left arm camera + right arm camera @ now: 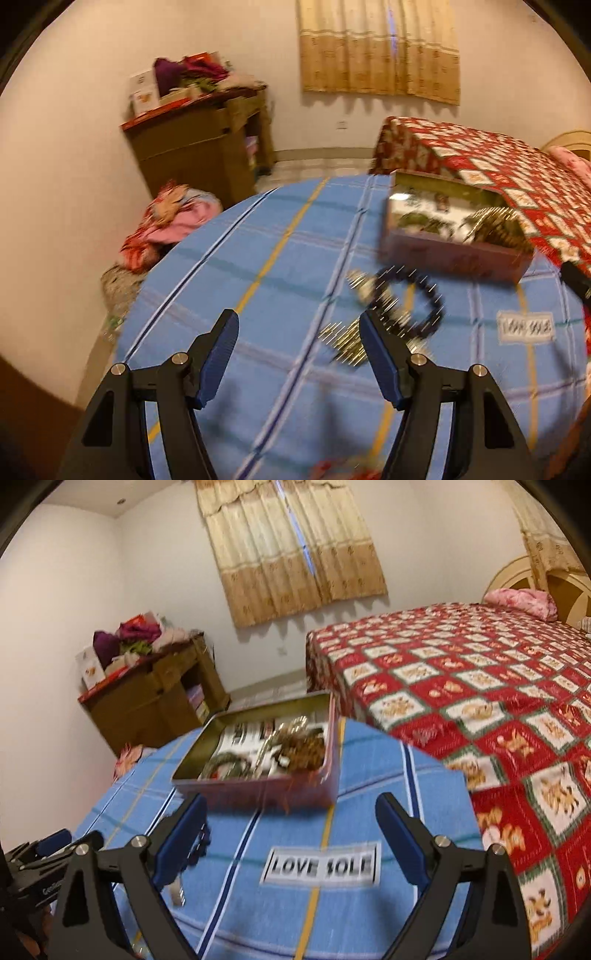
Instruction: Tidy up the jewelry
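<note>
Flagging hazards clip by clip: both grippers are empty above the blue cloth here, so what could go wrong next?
1. The dark beaded bracelet lies against gold pieces; the open left gripper might snag both together.
2. The tin box already looks full, so added items may tangle or spill.
3. Both views are blurred by motion; a fast approach by the open right gripper could nudge the box.

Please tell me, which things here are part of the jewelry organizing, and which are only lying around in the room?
Belongs to the job:
- tin box already holding jewelry
- black bead bracelet on the blue cloth
- gold pieces beside it
- left gripper, right gripper, both open and empty

Just lying about:
- bed
- wooden cabinet with clothes
- curtain
</note>
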`<state>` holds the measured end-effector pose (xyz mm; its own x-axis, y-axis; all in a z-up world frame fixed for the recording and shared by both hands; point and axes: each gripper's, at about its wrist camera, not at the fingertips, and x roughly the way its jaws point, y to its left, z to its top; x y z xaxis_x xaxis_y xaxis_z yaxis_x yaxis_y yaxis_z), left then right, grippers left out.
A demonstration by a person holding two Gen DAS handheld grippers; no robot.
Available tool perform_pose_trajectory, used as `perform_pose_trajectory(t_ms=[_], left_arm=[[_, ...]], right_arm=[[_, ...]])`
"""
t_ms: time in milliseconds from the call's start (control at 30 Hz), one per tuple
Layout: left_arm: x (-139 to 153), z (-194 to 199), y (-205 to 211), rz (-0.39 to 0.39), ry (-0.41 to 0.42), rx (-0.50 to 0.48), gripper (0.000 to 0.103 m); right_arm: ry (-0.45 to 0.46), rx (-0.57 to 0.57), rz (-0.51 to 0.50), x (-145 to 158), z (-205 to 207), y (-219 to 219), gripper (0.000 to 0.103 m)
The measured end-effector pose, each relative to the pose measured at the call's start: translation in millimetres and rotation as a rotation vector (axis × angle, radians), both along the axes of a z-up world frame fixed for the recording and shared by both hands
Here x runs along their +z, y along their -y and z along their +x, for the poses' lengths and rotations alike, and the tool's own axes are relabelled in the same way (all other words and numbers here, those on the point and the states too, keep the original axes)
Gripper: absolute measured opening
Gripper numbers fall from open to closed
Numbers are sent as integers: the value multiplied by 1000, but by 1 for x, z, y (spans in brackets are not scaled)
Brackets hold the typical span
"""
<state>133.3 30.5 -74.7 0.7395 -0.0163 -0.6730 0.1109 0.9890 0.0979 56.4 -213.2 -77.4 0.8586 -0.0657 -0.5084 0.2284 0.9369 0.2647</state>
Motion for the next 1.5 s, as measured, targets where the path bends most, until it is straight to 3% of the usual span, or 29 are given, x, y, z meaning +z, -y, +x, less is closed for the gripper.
perform_pose_trajectory(t_ms=[167, 533, 1067, 1233, 1500], left_arm=[[-14, -19, -33, -17, -34, 68, 68], [-30, -38, -53, -52, -61, 63, 68], [-37, -49, -75, -71, -72, 60, 68], [-36, -46, -75, -95, -82, 51, 68], [-38, -43, -73, -84, -94, 41, 68]], right_arm=[[-33, 86, 10, -3, -7, -17, 90], [-117, 274, -27, -15, -13, -59, 40], [-170, 366, -1, -22, -10, -83, 40], [-168, 413, -29, -17, 15, -95, 47], [-236, 473, -75, -35, 78, -117, 47]])
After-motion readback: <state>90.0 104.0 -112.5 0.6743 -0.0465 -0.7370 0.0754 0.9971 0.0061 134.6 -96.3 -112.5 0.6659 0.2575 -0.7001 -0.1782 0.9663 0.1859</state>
